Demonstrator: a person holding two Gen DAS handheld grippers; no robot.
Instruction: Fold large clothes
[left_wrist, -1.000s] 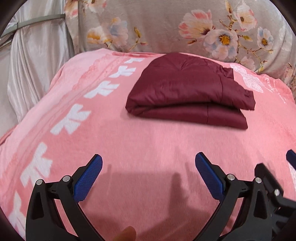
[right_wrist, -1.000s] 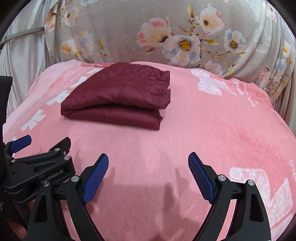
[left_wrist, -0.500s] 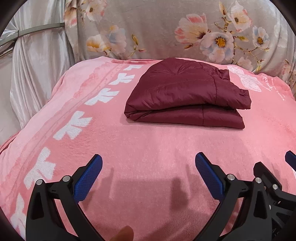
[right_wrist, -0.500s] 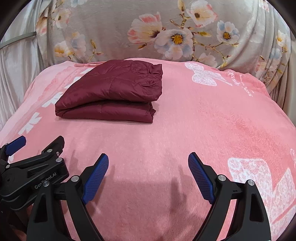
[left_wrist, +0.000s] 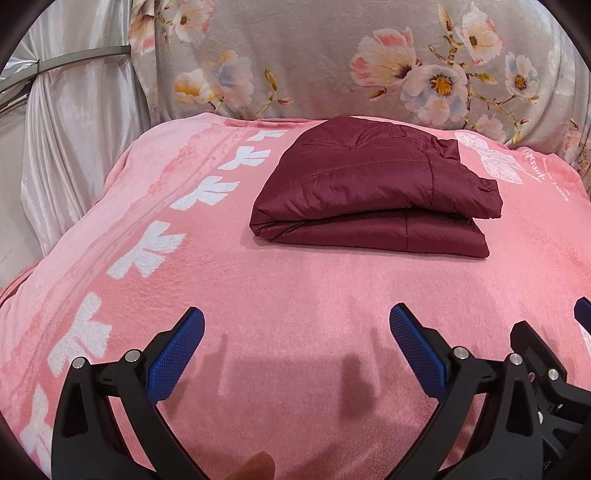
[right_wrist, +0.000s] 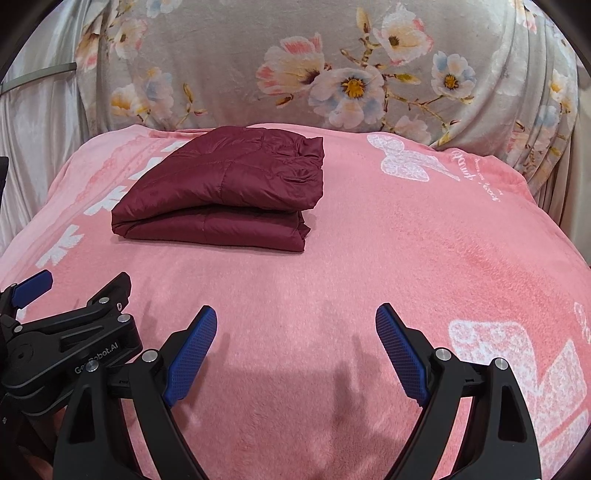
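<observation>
Honestly nothing's moved: our jacket (left_wrist: 373, 192) stays folded, both tongs (left_wrist: 295, 350) (right_wrist: 295, 350) still wide open, empty. We read "GenRobot.AI" (right_wrist: 96, 362) on one.

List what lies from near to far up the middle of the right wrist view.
Right hand-held gripper, open → bare pink blanket → folded maroon jacket, a little left of centre → grey floral cloth behind the bed.
</observation>
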